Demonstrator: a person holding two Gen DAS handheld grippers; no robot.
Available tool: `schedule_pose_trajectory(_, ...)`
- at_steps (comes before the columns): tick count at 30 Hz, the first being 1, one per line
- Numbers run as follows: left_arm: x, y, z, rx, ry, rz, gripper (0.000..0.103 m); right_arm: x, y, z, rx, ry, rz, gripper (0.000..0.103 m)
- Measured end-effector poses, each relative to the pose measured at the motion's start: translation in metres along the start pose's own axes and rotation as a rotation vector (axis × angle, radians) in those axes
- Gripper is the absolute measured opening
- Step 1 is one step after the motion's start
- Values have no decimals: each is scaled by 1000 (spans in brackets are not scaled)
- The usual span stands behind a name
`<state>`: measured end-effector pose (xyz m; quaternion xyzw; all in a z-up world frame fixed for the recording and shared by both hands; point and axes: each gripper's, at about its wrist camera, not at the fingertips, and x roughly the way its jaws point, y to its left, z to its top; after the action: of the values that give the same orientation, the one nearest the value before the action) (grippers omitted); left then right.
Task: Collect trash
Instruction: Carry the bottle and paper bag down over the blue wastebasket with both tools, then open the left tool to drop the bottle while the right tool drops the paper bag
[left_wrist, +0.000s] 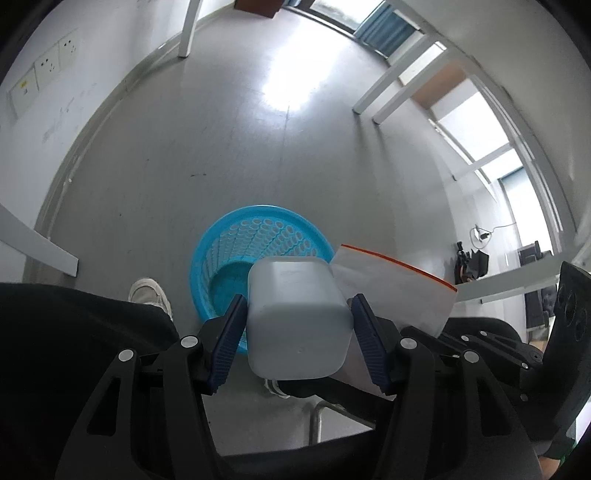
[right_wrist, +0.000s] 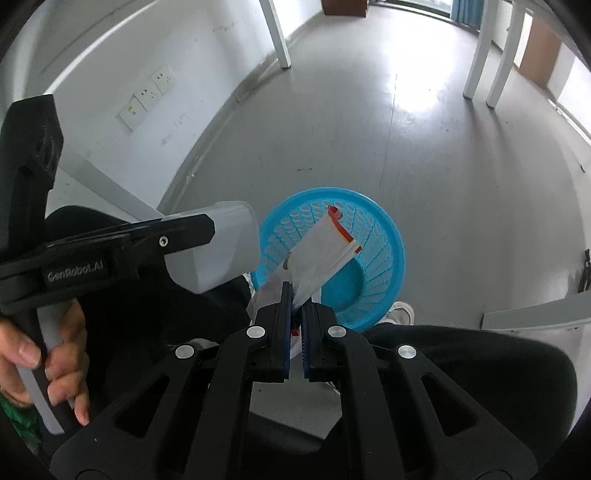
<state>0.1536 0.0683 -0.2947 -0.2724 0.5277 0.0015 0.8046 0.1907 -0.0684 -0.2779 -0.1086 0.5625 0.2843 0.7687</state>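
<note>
My left hand-held gripper is clamped on the white plastic container above the blue basket on the floor, my right hand-held gripper pinching the red-striped zip bag over it.

Office or institutional room, sparsely fitted; glossy grey vinyl floor ahead of the claw, scuffed white wall with a row of white wall sockets to its upper left; white square table legs far ahead to the right, under wood-coloured panels; tall windows with blue curtains beyond; dark monitors on a white desk at far right; blue perforated plastic waste basket on the floor just ahead.
</note>
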Motion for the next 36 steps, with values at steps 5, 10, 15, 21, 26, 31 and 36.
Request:
schedule_pose_trajectory(5, 25, 9, 15, -64, 48, 31, 58, 21, -15, 7, 38, 53, 7, 4)
schedule_pose_trajectory(10, 52, 18, 28, -109, 98, 61, 58, 45, -29, 14, 101, 114, 26, 4)
schedule_pose_trajectory(15, 84, 26, 39, -140, 160, 104, 58, 73, -40, 27, 136, 159, 12, 4)
schedule_pose_trajectory(21, 105, 35, 44, -174, 202, 124, 58, 99, -51, 37, 168, 200, 3, 4)
schedule_pose_trajectory(26, 115, 40, 40, -205, 233, 139, 58, 110, -58, 39, 188, 221, -11, 4)
schedule_pose_trajectory(31, 117, 37, 41, -189, 239, 120, 58, 113, -60, 41, 195, 223, -18, 9)
schedule_pose_trajectory(36, 112, 38, 41, -199, 229, 98, 75, 111, -63, 39, 216, 207, -24, 34)
